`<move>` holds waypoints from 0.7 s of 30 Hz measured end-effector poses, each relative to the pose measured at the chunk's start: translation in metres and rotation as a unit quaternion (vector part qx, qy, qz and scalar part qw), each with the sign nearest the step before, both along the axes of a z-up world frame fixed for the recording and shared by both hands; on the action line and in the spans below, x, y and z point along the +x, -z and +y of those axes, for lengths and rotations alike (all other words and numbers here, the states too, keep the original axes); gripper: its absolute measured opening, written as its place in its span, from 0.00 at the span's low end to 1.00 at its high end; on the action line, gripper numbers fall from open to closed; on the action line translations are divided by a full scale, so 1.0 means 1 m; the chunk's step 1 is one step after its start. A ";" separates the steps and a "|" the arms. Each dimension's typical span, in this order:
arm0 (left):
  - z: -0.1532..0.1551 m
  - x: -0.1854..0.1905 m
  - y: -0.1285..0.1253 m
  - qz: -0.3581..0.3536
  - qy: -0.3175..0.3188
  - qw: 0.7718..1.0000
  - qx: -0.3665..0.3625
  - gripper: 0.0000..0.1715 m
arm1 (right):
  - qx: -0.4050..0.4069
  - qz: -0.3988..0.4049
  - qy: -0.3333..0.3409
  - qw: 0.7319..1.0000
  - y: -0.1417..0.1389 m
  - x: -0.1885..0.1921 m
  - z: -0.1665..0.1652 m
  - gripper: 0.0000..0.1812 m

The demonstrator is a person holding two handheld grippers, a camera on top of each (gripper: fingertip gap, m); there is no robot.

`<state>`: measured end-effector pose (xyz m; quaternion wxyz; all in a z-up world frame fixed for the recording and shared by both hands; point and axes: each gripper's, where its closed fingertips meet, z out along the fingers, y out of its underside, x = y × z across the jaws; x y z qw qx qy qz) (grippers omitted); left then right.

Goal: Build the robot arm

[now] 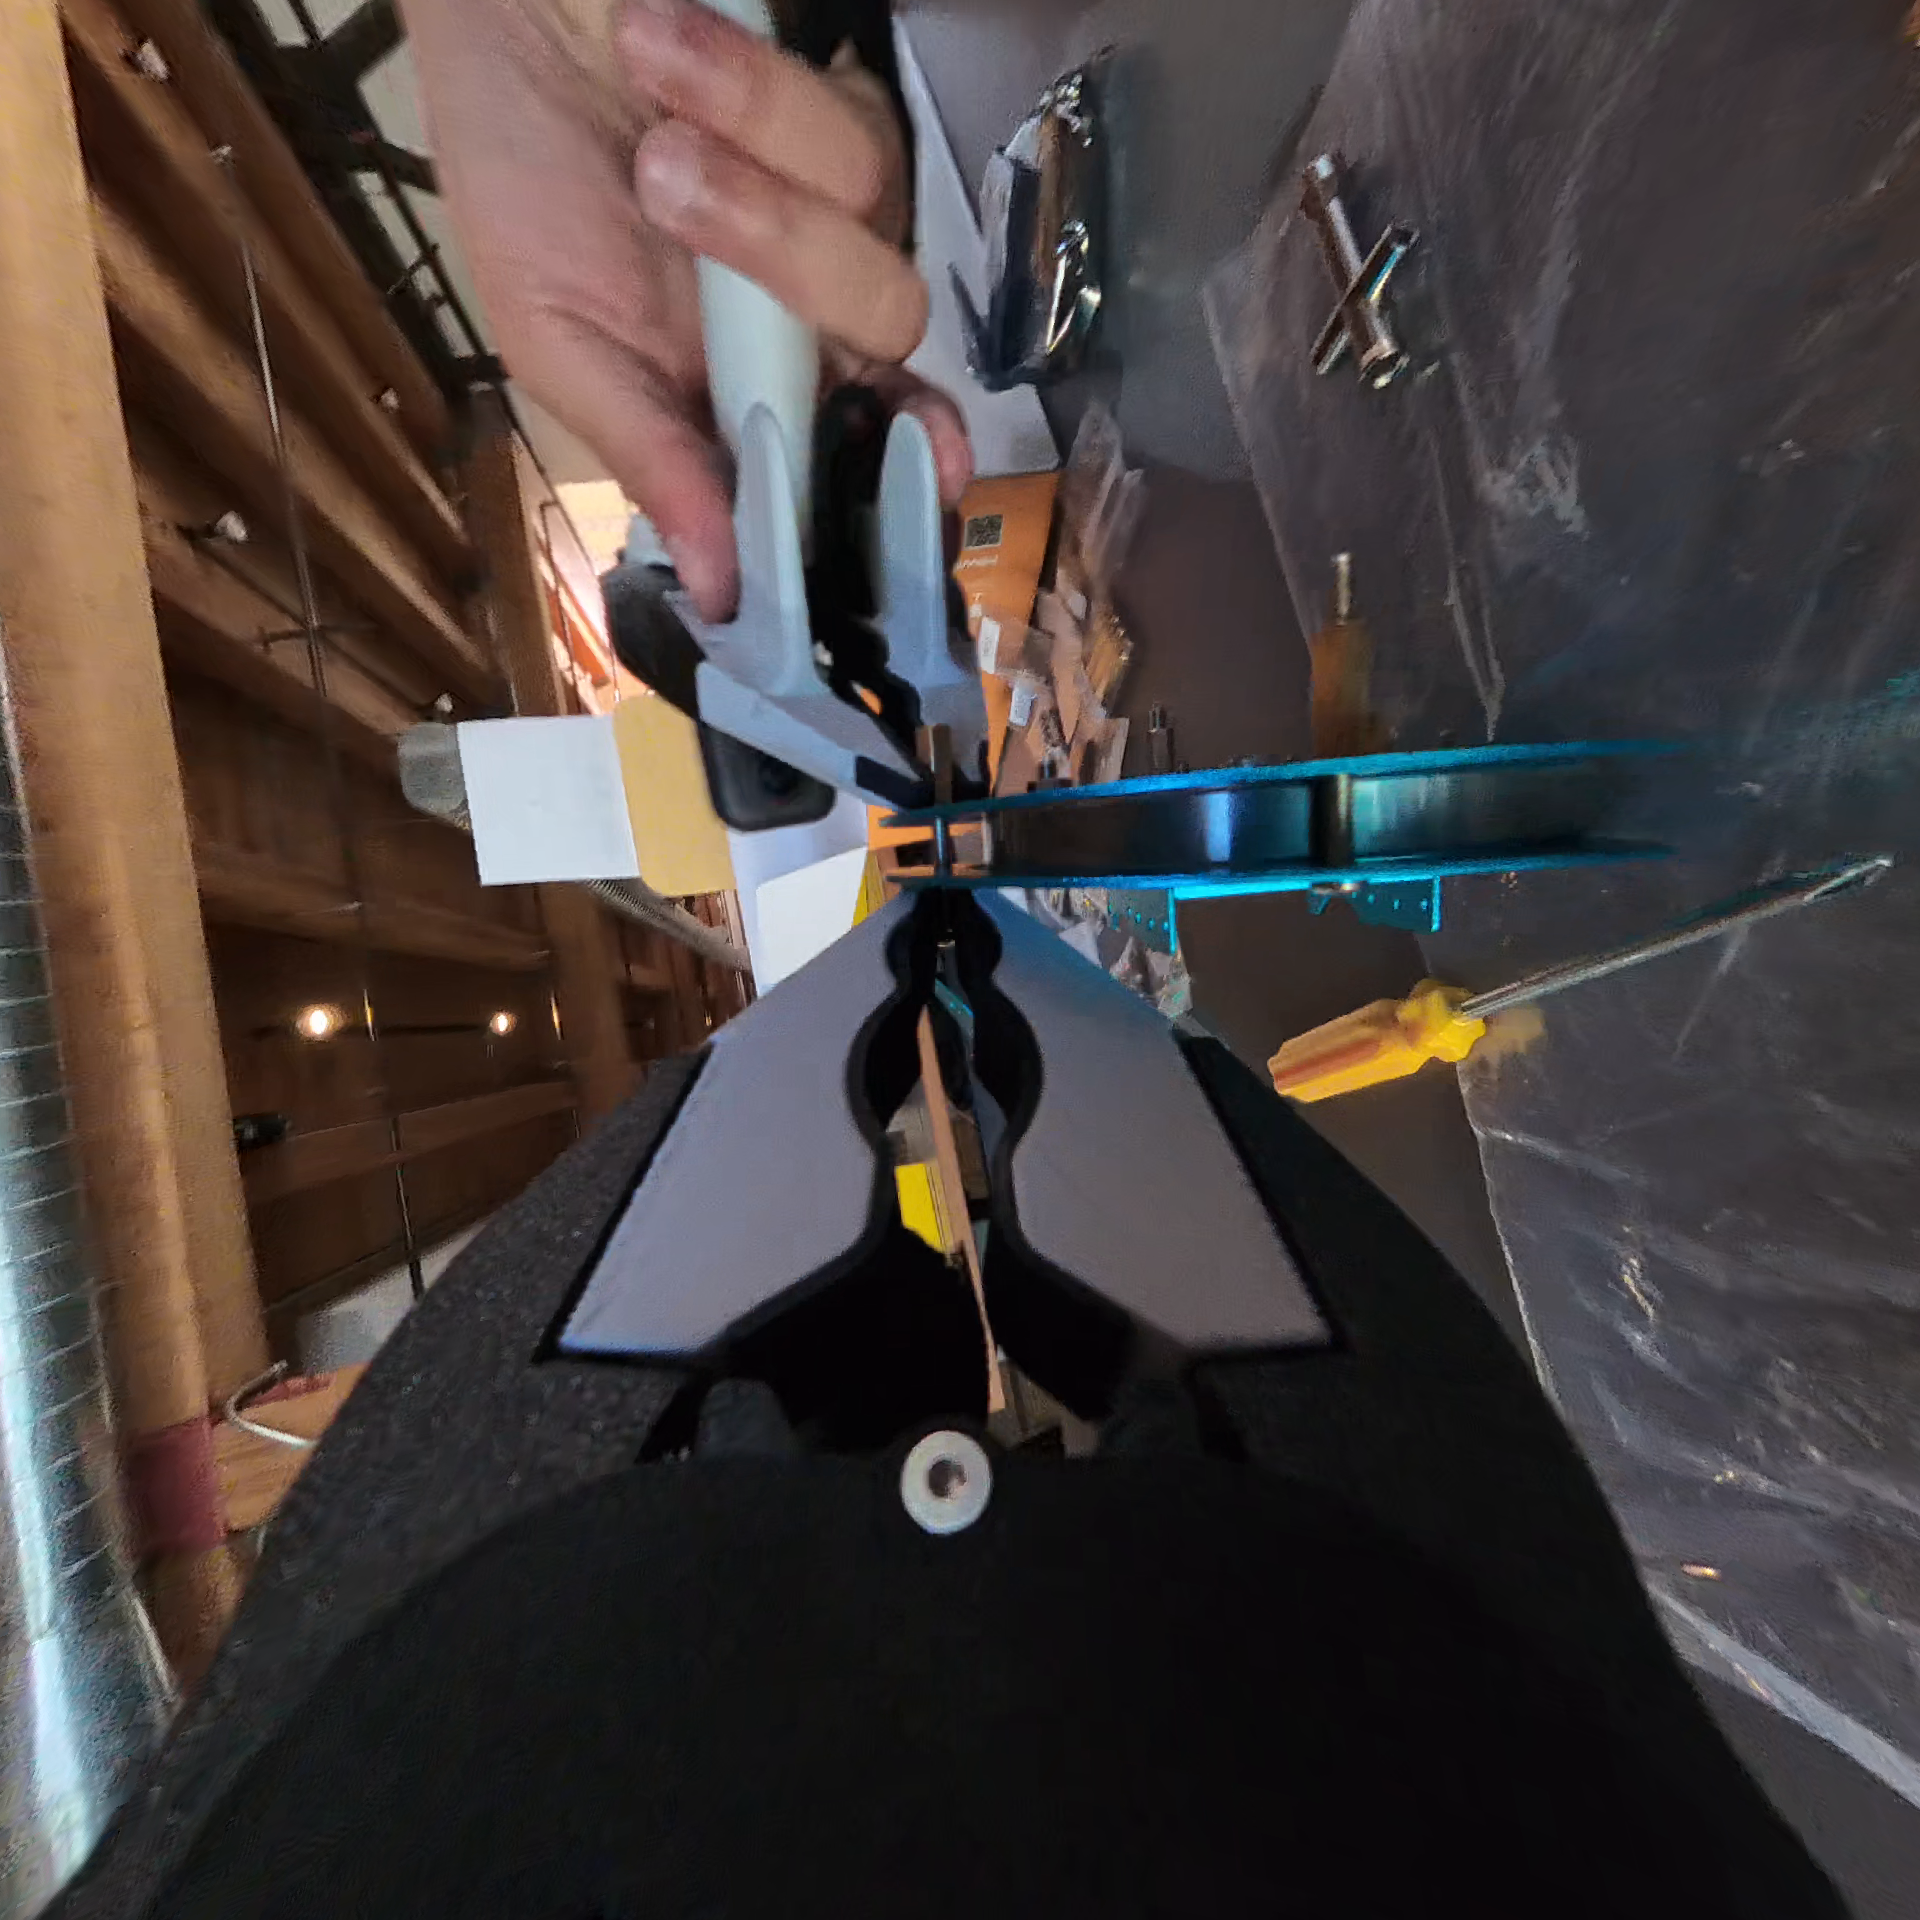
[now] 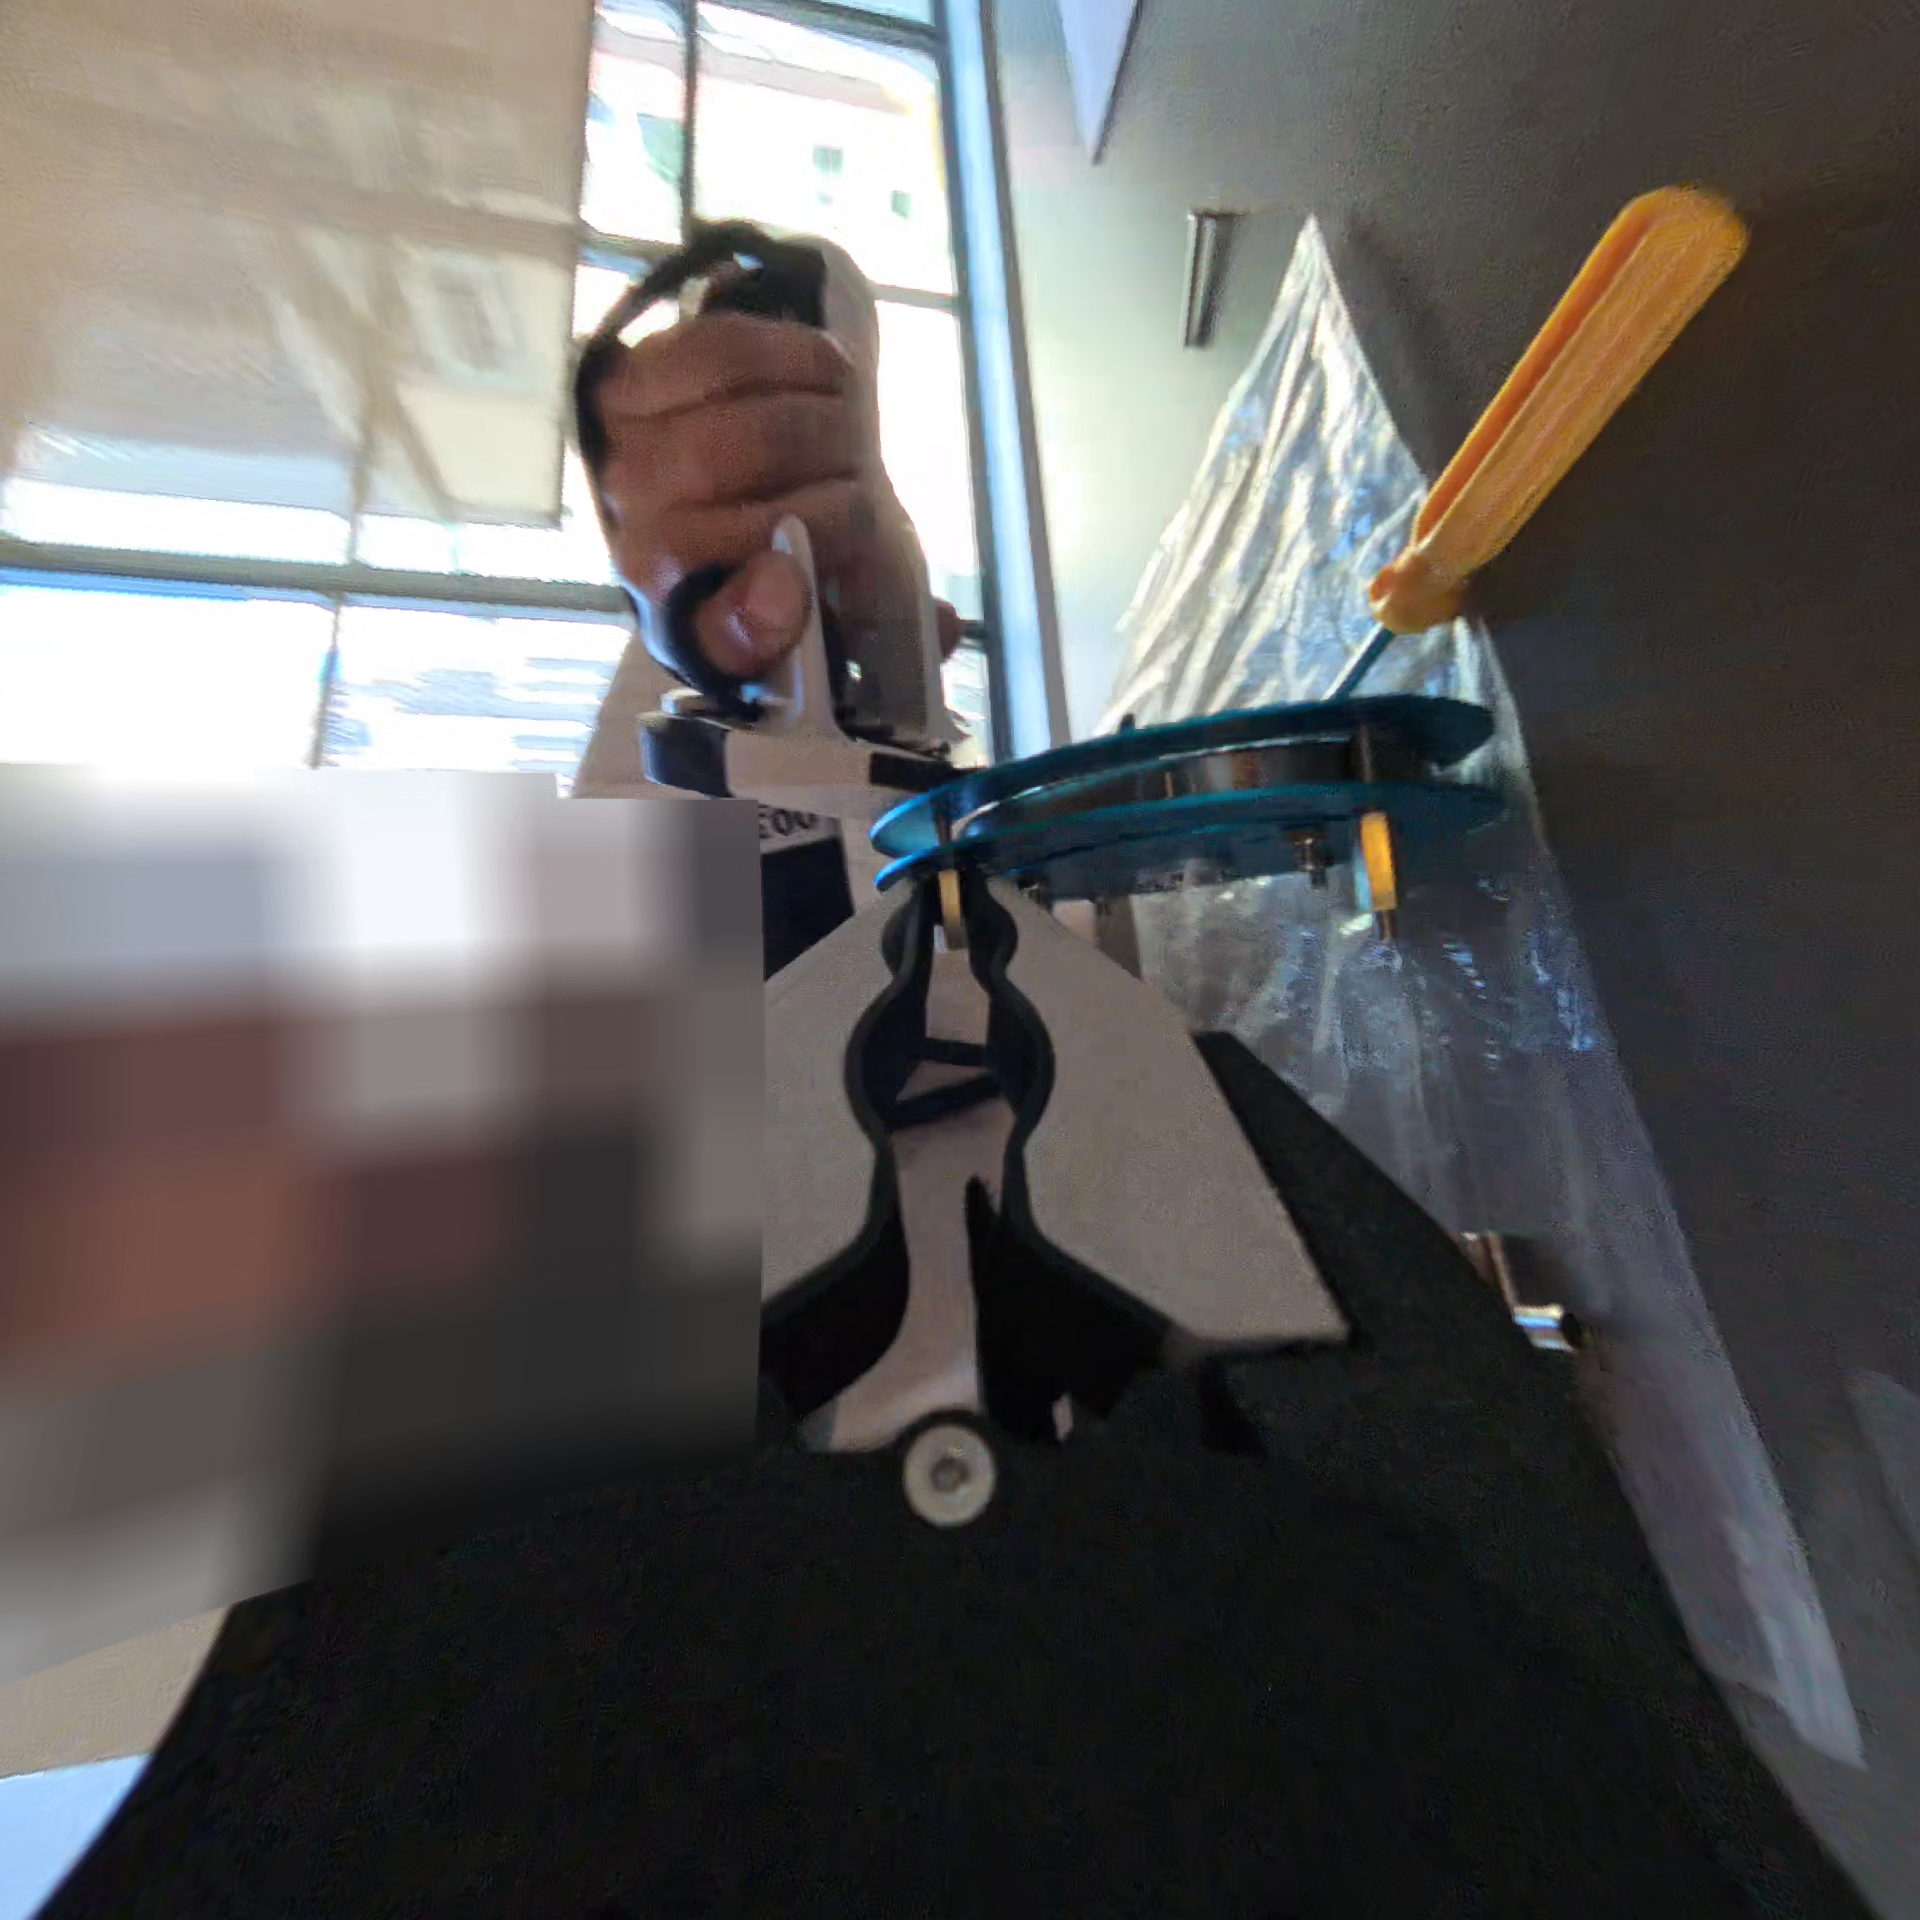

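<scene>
A blue plate assembly (image 1: pixel 1299 816), two blue plates with a black disc and brass standoffs between them, is held edge-on beside the dark table (image 1: pixel 1195 499). My left gripper (image 1: pixel 940 909) is shut on its near rim. My right gripper (image 1: pixel 930 774), held by a hand (image 1: pixel 623 260), grips the same end from the other side. In the right wrist view my right gripper (image 2: pixel 951 909) is shut on a brass standoff at the rim of the assembly (image 2: pixel 1195 821), and the left gripper (image 2: pixel 831 800) meets it from beyond.
A yellow-handled screwdriver (image 1: pixel 1382 1039) lies on the table close to the assembly; it also shows in the right wrist view (image 2: pixel 1558 405). Clear plastic sheeting (image 1: pixel 1662 1299) covers part of the table. A metal cross wrench (image 1: pixel 1356 281), a foil bag (image 1: pixel 1049 229) and small parts packets (image 1: pixel 1081 644) lie farther off.
</scene>
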<state>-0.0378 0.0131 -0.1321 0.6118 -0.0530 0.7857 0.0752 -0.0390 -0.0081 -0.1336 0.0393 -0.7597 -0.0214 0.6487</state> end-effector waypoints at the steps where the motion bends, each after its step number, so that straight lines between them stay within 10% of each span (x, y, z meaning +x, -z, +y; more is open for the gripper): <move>1: 0.001 0.000 0.000 -0.007 -0.003 1.000 -0.007 0.00 | 0.013 0.002 0.007 1.000 -0.001 0.000 0.001 0.03; 4: 0.001 0.002 0.000 -0.007 -0.006 0.999 -0.037 0.00 | 0.237 -0.188 -0.015 0.953 0.001 0.002 0.002 0.04; 10: -0.001 0.005 0.000 -0.007 -0.002 0.999 -0.054 0.00 | 0.516 -0.546 -0.097 0.653 0.005 0.011 0.006 0.06; 12: 0.003 0.006 0.000 -0.018 -0.004 0.999 -0.034 0.00 | 0.531 -0.569 -0.105 0.620 0.004 0.010 0.010 0.04; 14: 0.001 0.005 0.000 -0.035 -0.001 0.999 -0.013 0.00 | 0.492 -0.538 -0.105 0.677 0.004 0.009 0.008 0.03; 18: 0.001 0.003 -0.001 -0.079 0.001 0.996 0.045 0.00 | 0.196 -0.218 -0.043 0.955 0.000 -0.002 -0.003 0.03; 21: 0.004 0.003 -0.001 -0.088 -0.003 0.995 0.044 0.00 | -0.064 0.104 -0.009 0.992 -0.008 -0.005 -0.004 0.03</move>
